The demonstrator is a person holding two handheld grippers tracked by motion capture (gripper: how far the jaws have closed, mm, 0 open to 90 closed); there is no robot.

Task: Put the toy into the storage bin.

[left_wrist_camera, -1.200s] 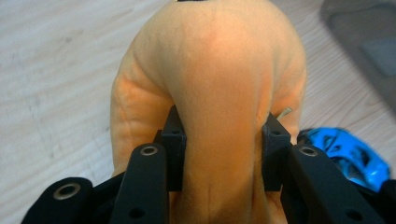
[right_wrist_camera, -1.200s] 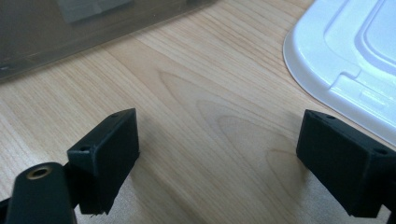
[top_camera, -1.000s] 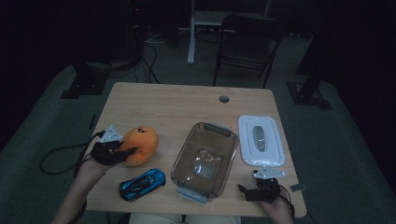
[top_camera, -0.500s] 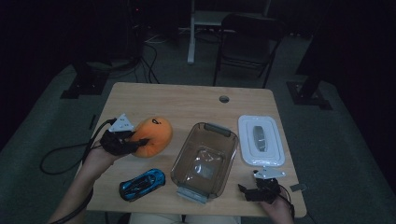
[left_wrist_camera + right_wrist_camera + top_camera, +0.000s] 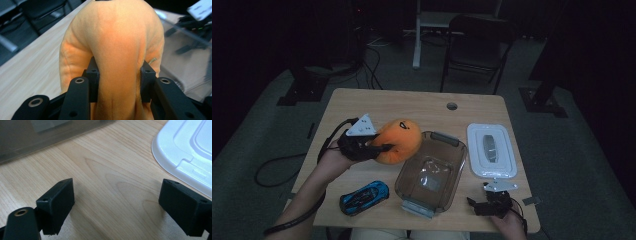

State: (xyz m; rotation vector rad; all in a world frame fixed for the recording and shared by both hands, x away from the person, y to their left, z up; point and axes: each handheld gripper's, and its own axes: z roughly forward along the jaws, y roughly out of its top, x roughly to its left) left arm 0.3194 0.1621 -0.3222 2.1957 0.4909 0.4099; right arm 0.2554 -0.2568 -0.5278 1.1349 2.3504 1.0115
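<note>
An orange plush toy (image 5: 399, 140) with a small black mark on top hangs above the table's left half, just left of a clear plastic tub (image 5: 432, 172). My left gripper (image 5: 379, 148) is shut on it; in the left gripper view both pads (image 5: 93, 80) press into the soft orange plush toy (image 5: 115, 50). My right gripper (image 5: 474, 205) rests near the table's front right edge. In the right gripper view its jaws stand wide open over bare wood (image 5: 117, 195), with nothing between them.
A blue toy car (image 5: 363, 196) lies at the front left. A white lid (image 5: 490, 150) lies right of the tub, its edge in the right gripper view (image 5: 185, 157). A round hole (image 5: 452, 106) marks the table's far side. A chair (image 5: 474, 45) stands behind the table.
My left gripper has lifted the orange plush toy off the table and carried it to the right, up to the tub's left rim. The right gripper has stayed put.
</note>
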